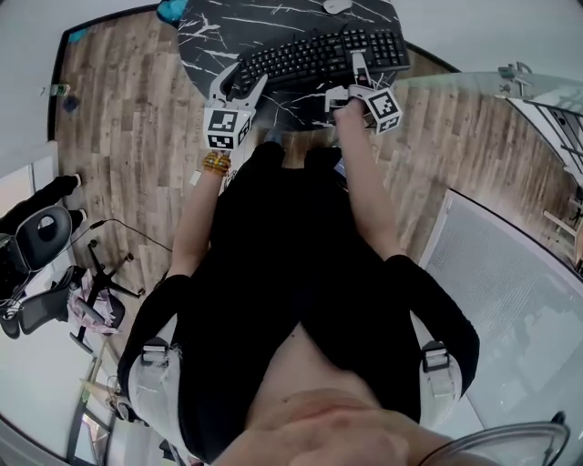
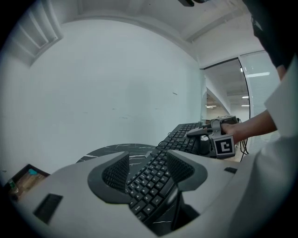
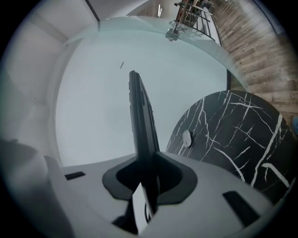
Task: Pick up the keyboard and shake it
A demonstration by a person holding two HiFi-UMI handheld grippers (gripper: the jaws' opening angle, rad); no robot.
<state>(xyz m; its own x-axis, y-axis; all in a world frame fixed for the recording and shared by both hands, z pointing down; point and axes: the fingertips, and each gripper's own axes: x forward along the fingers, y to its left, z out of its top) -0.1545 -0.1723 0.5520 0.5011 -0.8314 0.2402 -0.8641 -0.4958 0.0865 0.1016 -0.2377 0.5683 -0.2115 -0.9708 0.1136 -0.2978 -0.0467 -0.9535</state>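
Note:
A black keyboard (image 1: 310,55) lies across the near part of a round black marble table (image 1: 205,41). My left gripper (image 1: 241,84) is at the keyboard's left end. In the left gripper view its jaws (image 2: 148,169) stand wide apart, with the keys (image 2: 153,179) running between and under them and no pad visibly pressing. My right gripper (image 1: 351,80) is at the keyboard's near edge, right of the middle, also seen as a marker cube with a hand (image 2: 222,145). In the right gripper view the keyboard (image 3: 142,116) shows edge-on, clamped between the jaws (image 3: 146,174). I cannot tell whether it rests on the table.
A white mouse (image 1: 337,5) sits at the table's far side, and it shows as a small oval (image 3: 186,138) in the right gripper view. Wooden floor (image 1: 118,118) surrounds the table. Office chairs (image 1: 41,237) stand at the left, and a glass partition (image 1: 510,273) is at the right.

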